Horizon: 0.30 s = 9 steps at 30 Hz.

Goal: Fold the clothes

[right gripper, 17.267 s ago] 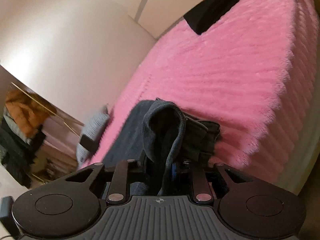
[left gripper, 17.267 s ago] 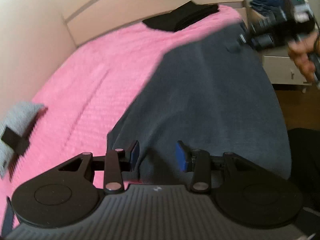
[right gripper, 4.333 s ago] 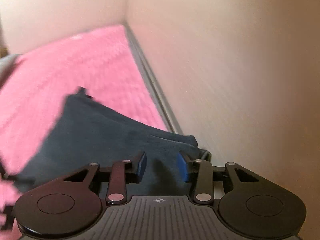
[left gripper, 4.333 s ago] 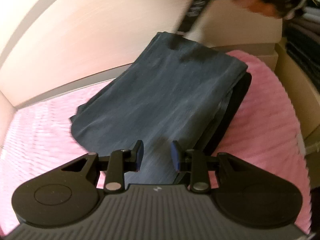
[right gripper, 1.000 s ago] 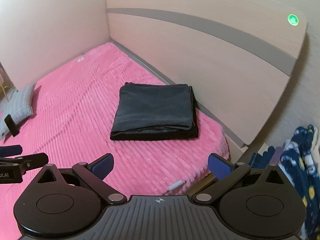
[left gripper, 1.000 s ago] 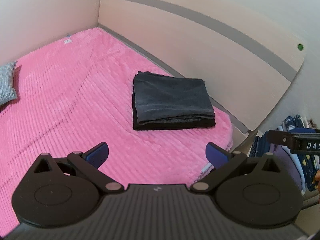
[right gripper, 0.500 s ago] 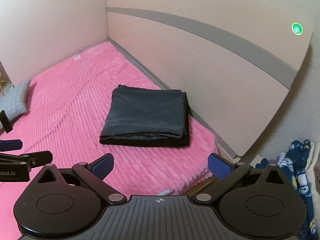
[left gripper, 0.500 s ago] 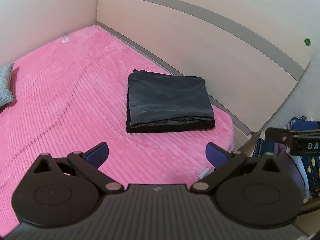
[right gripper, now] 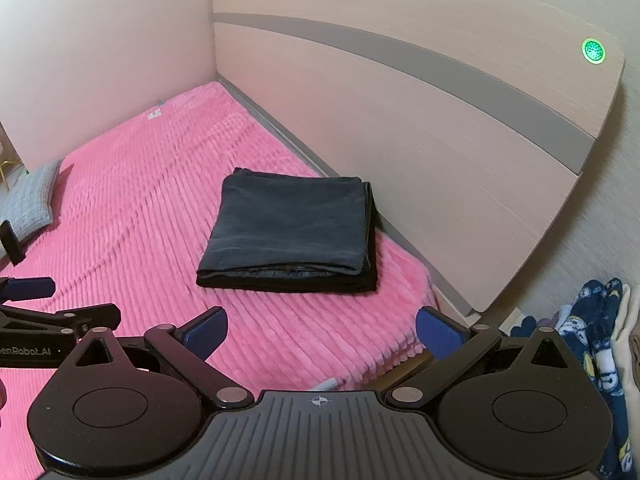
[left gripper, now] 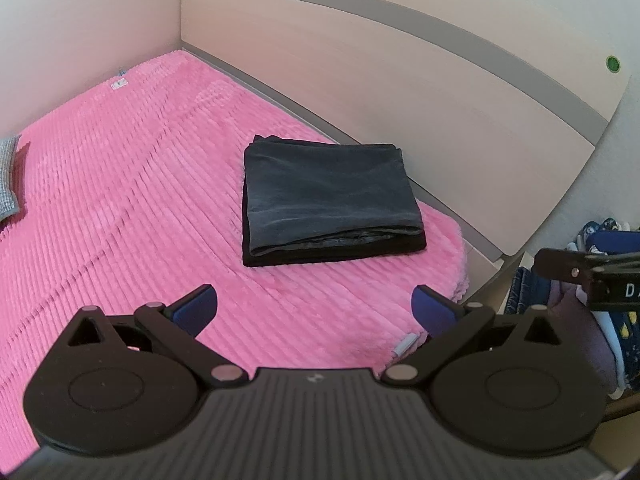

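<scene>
A folded dark grey garment [left gripper: 328, 192] lies on top of a folded black one on the pink bed [left gripper: 120, 200], near the headboard; the stack also shows in the right wrist view [right gripper: 292, 228]. My left gripper [left gripper: 316, 312] is wide open and empty, held back from the stack above the bed's near corner. My right gripper [right gripper: 322, 330] is wide open and empty, also back from the stack. The left gripper's fingers [right gripper: 28, 288] show at the left edge of the right wrist view.
A beige headboard [right gripper: 400, 120] with a grey stripe and a green light [right gripper: 593, 51] runs behind the stack. A grey cushion [right gripper: 30, 200] lies at the bed's far left. Patterned blue clothes [right gripper: 592, 340] hang off the bed at the right.
Both grippers stay open and have drawn slightly back and to the right. The folded stack has not moved.
</scene>
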Tool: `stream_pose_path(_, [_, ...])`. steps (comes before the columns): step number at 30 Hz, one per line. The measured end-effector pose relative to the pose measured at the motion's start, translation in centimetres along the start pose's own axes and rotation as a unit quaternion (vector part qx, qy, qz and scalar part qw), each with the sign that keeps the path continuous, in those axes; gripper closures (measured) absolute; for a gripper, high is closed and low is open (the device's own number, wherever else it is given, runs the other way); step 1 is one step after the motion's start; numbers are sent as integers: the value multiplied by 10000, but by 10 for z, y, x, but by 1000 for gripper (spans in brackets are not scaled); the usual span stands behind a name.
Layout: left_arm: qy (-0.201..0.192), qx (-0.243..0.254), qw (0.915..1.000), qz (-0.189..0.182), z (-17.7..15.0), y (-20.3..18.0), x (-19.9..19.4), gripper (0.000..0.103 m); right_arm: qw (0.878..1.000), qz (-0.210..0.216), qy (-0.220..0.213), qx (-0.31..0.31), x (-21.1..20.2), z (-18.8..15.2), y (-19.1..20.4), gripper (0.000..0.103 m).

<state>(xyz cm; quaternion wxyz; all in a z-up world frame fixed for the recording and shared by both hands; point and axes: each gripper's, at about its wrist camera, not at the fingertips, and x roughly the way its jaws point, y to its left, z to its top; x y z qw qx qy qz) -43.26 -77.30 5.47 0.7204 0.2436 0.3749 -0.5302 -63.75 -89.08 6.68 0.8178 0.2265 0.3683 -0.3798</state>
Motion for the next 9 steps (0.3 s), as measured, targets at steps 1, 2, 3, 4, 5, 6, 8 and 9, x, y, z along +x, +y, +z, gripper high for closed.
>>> stream_pose_path(1, [-2, 7, 10000, 7, 1, -1, 1, 1, 10000, 4, 0, -7, 0, 0, 0, 1])
stream_pose_path(2, [-4, 15, 10000, 15, 2, -2, 2, 1, 10000, 11, -3, -11, 0, 0, -1, 1])
stream_pose_path(3, [-12, 20, 10000, 20, 2, -2, 2, 1, 10000, 18, -8, -20, 0, 0, -1, 1])
stream_pose_path(4, [-15, 21, 10000, 24, 2, -2, 2, 1, 10000, 21, -10, -33, 1, 0, -1, 1])
stream_pose_path(5, [-16, 19, 10000, 30, 3, -2, 2, 1, 10000, 26, -13, -44, 1, 1, -1, 1])
stream_pose_path(6, [-14, 17, 10000, 36, 3, -3, 3, 1, 10000, 32, -14, -53, 2, 1, -1, 1])
stream_pose_path(8, [-14, 15, 10000, 49, 4, -4, 4, 1, 10000, 50, -9, -71, 3, 1, -1, 1])
stream_pose_path(9, [-16, 13, 10000, 59, 4, -4, 4, 1, 9999, 58, -4, -85, 4, 1, 0, 1])
